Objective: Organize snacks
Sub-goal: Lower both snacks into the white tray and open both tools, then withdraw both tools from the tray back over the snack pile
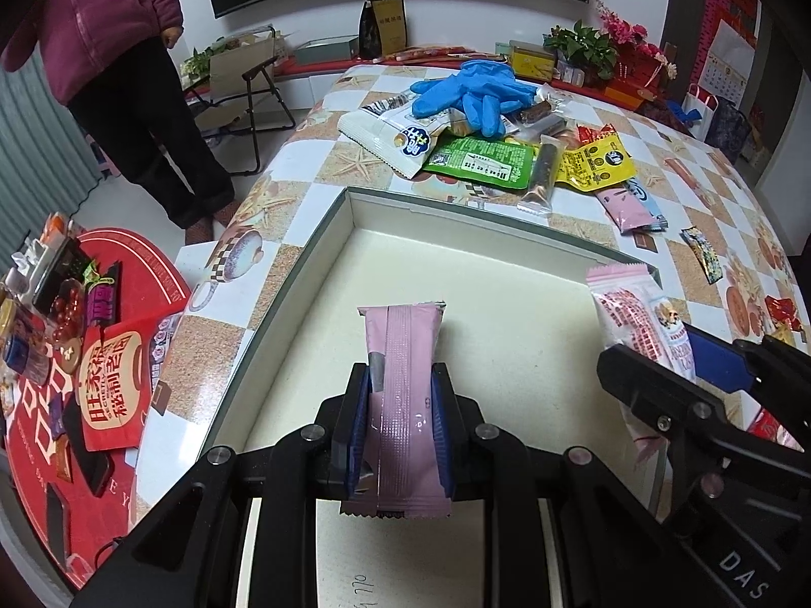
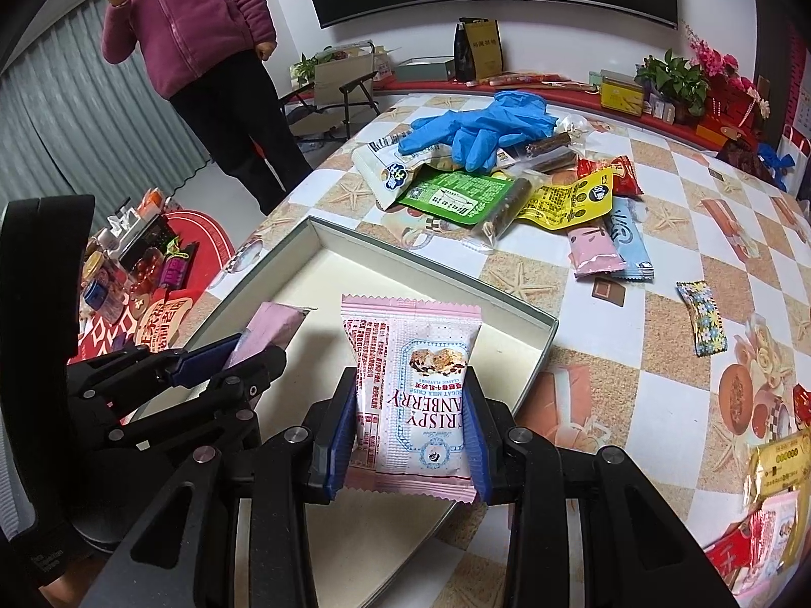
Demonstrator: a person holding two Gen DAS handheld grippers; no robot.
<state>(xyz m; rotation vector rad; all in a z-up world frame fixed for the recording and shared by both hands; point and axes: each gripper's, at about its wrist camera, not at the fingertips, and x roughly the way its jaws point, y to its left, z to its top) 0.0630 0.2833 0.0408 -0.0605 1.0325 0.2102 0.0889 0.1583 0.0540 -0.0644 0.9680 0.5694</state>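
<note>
My left gripper is shut on a long pink snack bar and holds it over the open white box. My right gripper is shut on a pink-and-white cranberry crisp packet, also over the box, near its right wall. In the right wrist view the left gripper and its pink bar show at the left. In the left wrist view the right gripper and its packet show at the right. The box floor looks bare.
A pile of snack packets under blue gloves lies beyond the box on the checkered table. Loose packets and a flowered candy lie right. A red round table with items stands left. A person stands behind.
</note>
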